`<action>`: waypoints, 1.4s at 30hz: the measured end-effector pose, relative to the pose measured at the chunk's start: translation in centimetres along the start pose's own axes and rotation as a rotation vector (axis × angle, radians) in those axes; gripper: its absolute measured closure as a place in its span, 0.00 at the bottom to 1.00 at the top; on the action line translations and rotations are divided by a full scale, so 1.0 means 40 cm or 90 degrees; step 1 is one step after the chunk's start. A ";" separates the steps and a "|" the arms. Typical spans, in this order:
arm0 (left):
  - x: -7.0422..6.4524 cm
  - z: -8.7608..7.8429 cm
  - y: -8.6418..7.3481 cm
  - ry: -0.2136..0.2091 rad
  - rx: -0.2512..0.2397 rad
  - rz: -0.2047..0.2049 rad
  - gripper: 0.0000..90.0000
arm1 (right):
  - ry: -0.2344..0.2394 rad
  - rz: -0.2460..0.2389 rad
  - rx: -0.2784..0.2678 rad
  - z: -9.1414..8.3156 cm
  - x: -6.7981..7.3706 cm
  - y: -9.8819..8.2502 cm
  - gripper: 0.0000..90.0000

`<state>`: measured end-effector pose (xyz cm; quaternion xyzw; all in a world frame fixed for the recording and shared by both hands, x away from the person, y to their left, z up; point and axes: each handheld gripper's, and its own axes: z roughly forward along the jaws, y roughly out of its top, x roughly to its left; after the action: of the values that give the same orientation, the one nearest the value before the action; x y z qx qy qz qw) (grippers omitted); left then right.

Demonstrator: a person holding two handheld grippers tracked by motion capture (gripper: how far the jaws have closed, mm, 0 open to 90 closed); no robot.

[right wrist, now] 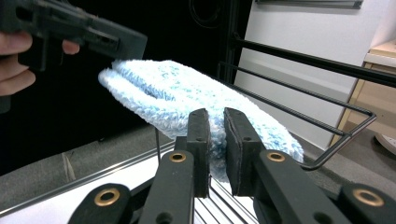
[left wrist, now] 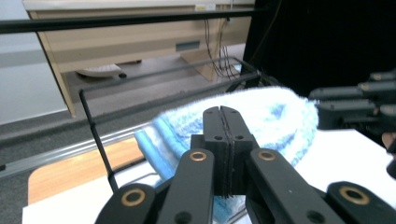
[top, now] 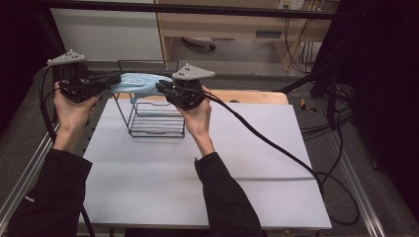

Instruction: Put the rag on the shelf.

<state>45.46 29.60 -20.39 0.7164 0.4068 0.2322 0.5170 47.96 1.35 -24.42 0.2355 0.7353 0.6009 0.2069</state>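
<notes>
A fluffy light-blue cloth point(top: 141, 83) point(left wrist: 275, 116) point(right wrist: 173, 88) hangs stretched between both grippers, just above a black wire rack point(top: 155, 126) point(left wrist: 93, 123) point(right wrist: 327, 112) at the back of the table. My left gripper point(top: 117, 79) point(left wrist: 221, 114) point(right wrist: 139, 46) points right and is shut on the cloth's left end, its pads pressed together. My right gripper point(top: 160, 86) point(right wrist: 216, 116) point(left wrist: 317, 100) points left from the rack's right side. It is shut on the cloth's other end, with fleece bunched between its pads. Part of the cloth droops inside the rack's top frame.
The rack stands on a white sheet point(top: 197, 168) that covers the table, with a wooden board point(top: 257, 96) behind it. A black cable point(top: 276, 148) trails from the right gripper across the sheet to the right edge. A wooden desk point(top: 222, 24) stands beyond the table.
</notes>
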 end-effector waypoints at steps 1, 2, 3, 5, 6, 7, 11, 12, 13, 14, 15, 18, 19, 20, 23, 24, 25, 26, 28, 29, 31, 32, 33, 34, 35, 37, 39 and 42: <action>0.000 0.000 -0.005 -0.001 0.004 0.001 0.99 | 0.001 0.000 0.001 0.000 0.001 0.000 0.90; 0.001 -0.001 -0.009 -0.003 0.008 0.002 0.99 | 0.002 -0.001 0.003 0.000 0.001 -0.001 0.90; 0.001 -0.001 -0.013 -0.006 0.012 0.003 0.99 | 0.003 0.000 0.004 0.000 0.002 -0.001 0.89; 0.001 -0.001 -0.021 -0.006 0.020 0.009 0.99 | 0.007 0.001 0.008 -0.001 0.002 -0.001 0.88; 0.001 -0.001 -0.024 -0.007 0.024 0.013 0.99 | 0.010 0.002 0.010 -0.001 0.003 -0.001 0.87; 0.002 -0.001 -0.028 -0.008 0.028 0.013 0.99 | 0.010 0.001 0.011 -0.002 0.003 0.000 0.86; 0.002 0.001 -0.041 -0.011 0.036 0.017 0.99 | 0.017 0.006 0.018 -0.008 0.005 0.003 0.81; 0.003 0.002 -0.044 -0.011 0.039 0.017 0.99 | 0.020 0.007 0.018 -0.011 0.006 0.006 0.79; 0.004 0.003 -0.048 -0.010 0.040 0.018 0.99 | 0.022 0.008 0.015 -0.014 0.006 0.008 0.75; 0.004 0.004 -0.051 -0.011 0.042 0.016 0.99 | 0.024 0.012 0.013 -0.017 0.006 0.011 0.74; 0.005 0.005 -0.054 -0.011 0.043 0.016 0.99 | 0.028 0.016 0.010 -0.020 0.006 0.014 0.73; 0.007 0.008 -0.064 -0.013 0.047 0.017 0.99 | 0.032 0.030 0.002 -0.025 0.002 0.023 0.71; 0.007 0.009 -0.067 -0.013 0.047 0.018 0.99 | 0.035 0.035 0.002 -0.025 0.001 0.024 0.73; 0.007 0.009 -0.070 -0.014 0.047 0.019 0.99 | 0.039 0.038 0.007 -0.024 -0.001 0.024 0.77; 0.008 0.009 -0.081 -0.016 0.047 0.020 0.99 | 0.052 0.049 0.041 -0.017 0.001 0.014 0.90; 0.008 0.009 -0.085 -0.015 0.048 0.019 0.99 | 0.056 0.052 0.053 -0.013 0.003 0.009 0.93; 0.009 0.010 -0.090 -0.015 0.048 0.019 0.99 | 0.057 0.054 0.065 -0.008 0.004 0.004 0.95; 0.010 0.010 -0.095 -0.015 0.049 0.019 0.99 | 0.056 0.056 0.077 -0.004 0.004 -0.001 0.97; 0.012 0.012 -0.106 -0.015 0.051 0.019 0.99 | 0.051 0.061 0.095 0.005 0.003 -0.011 0.98; 0.014 0.014 -0.111 -0.014 0.052 0.018 0.99 | 0.047 0.060 0.101 0.008 0.003 -0.015 0.99; 0.017 0.020 -0.120 -0.015 0.055 0.015 0.99 | 0.043 0.061 0.106 0.014 0.001 -0.024 0.99; 0.018 0.024 -0.125 -0.014 0.056 0.013 0.99 | 0.040 0.061 0.106 0.016 -0.001 -0.029 0.99; 0.019 0.029 -0.130 -0.014 0.057 0.013 0.99 | 0.037 0.062 0.107 0.018 -0.003 -0.034 0.99; 0.020 0.034 -0.134 -0.013 0.059 0.014 0.99 | 0.034 0.064 0.106 0.020 -0.007 -0.040 0.99; 0.020 0.040 -0.139 -0.012 0.058 0.012 0.99 | 0.032 0.066 0.106 0.022 -0.010 -0.046 0.99; 0.021 0.053 -0.146 -0.007 0.060 0.010 0.99 | 0.027 0.066 0.106 0.027 -0.015 -0.057 0.99; 0.024 0.066 -0.151 0.000 0.060 0.007 0.99 | 0.024 0.066 0.104 0.032 -0.020 -0.067 0.99; 0.027 0.079 -0.156 0.006 0.057 0.002 0.99 | 0.021 0.064 0.098 0.039 -0.024 -0.076 0.99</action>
<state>46.29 29.58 -27.41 0.7383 0.4181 0.2184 0.4820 49.37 1.50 -27.69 0.2771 0.7698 0.5563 0.1456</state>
